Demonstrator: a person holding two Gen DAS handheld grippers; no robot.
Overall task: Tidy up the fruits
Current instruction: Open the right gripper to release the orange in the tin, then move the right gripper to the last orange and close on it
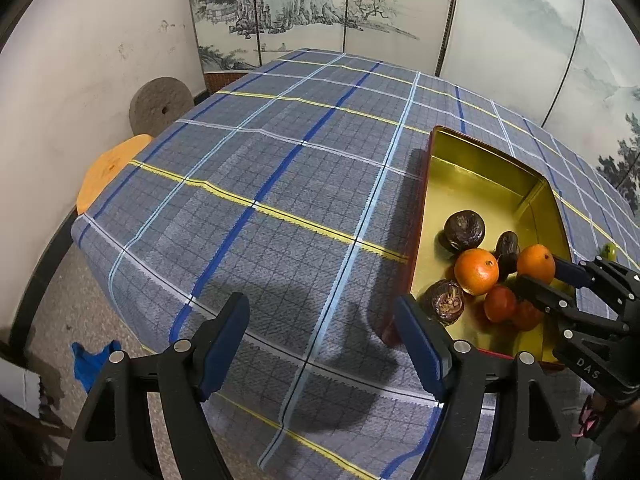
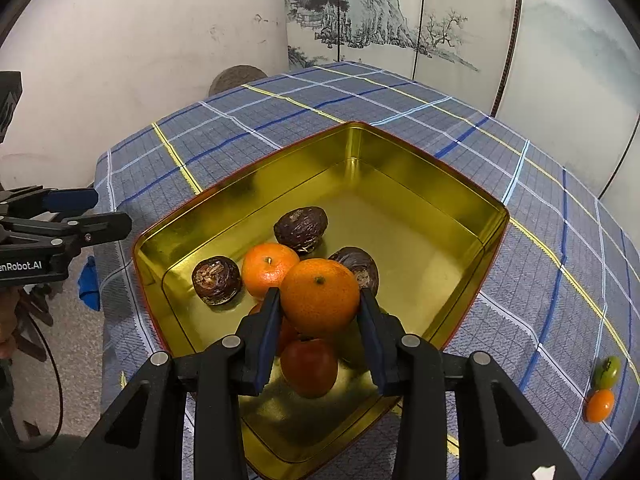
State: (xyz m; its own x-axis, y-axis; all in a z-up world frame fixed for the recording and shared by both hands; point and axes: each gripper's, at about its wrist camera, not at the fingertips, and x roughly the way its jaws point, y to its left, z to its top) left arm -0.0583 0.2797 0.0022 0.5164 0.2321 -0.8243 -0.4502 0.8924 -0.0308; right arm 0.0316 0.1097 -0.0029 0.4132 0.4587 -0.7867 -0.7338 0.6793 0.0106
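Observation:
A gold tin box (image 2: 420, 184) with a red outside sits on the plaid tablecloth; it also shows in the left wrist view (image 1: 480, 160). My right gripper (image 2: 320, 312) is shut on an orange tangerine (image 2: 320, 296) and holds it over the box's near part. Inside lie another tangerine (image 2: 268, 268), three dark wrinkled fruits (image 2: 302, 228), and a red tomato (image 2: 308, 366). In the left wrist view the right gripper (image 1: 544, 276) holds the tangerine (image 1: 535, 262) among the fruit. My left gripper (image 1: 320, 344) is open and empty over the cloth, left of the box.
A small green tomato (image 2: 607, 371) and a small orange tomato (image 2: 599, 405) lie on the cloth right of the box. A painted folding screen (image 1: 320, 8) stands behind the table. An orange stool (image 1: 108, 168) and a round stone (image 1: 160, 104) stand at the left.

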